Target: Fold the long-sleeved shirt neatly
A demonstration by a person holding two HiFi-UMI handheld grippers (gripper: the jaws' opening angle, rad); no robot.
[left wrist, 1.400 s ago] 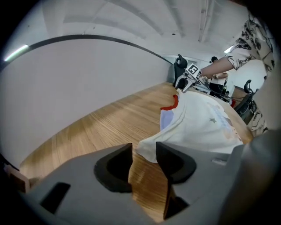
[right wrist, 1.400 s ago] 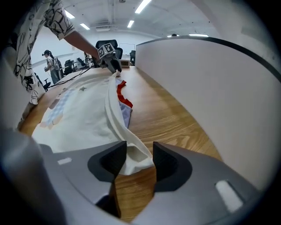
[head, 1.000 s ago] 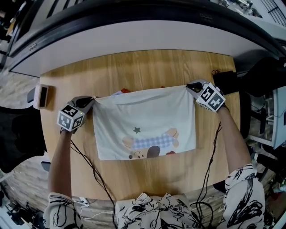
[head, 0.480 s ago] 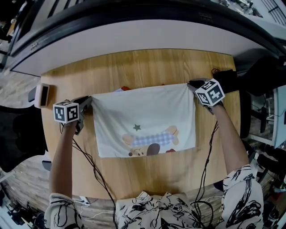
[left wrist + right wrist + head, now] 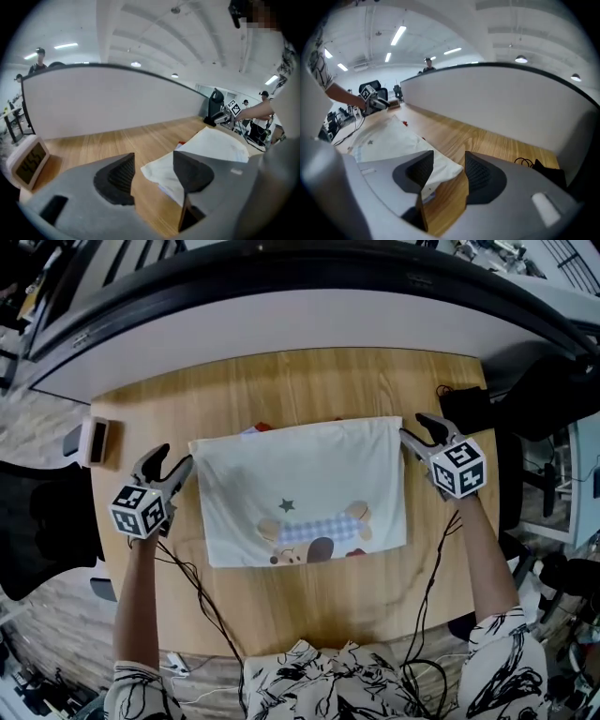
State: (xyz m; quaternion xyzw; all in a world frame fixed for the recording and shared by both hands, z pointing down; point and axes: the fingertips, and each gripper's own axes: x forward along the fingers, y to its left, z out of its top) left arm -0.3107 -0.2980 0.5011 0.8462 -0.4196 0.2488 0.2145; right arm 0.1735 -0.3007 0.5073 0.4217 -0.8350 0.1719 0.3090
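Observation:
The white long-sleeved shirt (image 5: 300, 488), printed with a star and a dog, lies folded into a rectangle on the wooden table (image 5: 309, 381). My left gripper (image 5: 171, 463) hovers just off its far left corner with the jaws opening, and nothing is pressed between them. In the left gripper view the shirt (image 5: 213, 145) lies on the wood below the left gripper (image 5: 152, 159). My right gripper (image 5: 418, 430) hangs off the far right corner, jaws also opening and empty. The right gripper view shows that shirt corner (image 5: 440, 166) flat on the table under the right gripper (image 5: 448, 161).
A small white clock (image 5: 94, 440) stands at the table's left edge, also seen as the clock (image 5: 29, 161) in the left gripper view. A black object with a cord (image 5: 466, 407) sits at the far right corner. A curved white partition (image 5: 281, 320) backs the table. Cables trail over the near edge.
Both grippers have let go of the shirt's far corners, lifted and drawn slightly outward, and their jaws have parted. The shirt's far edge now lies flat.

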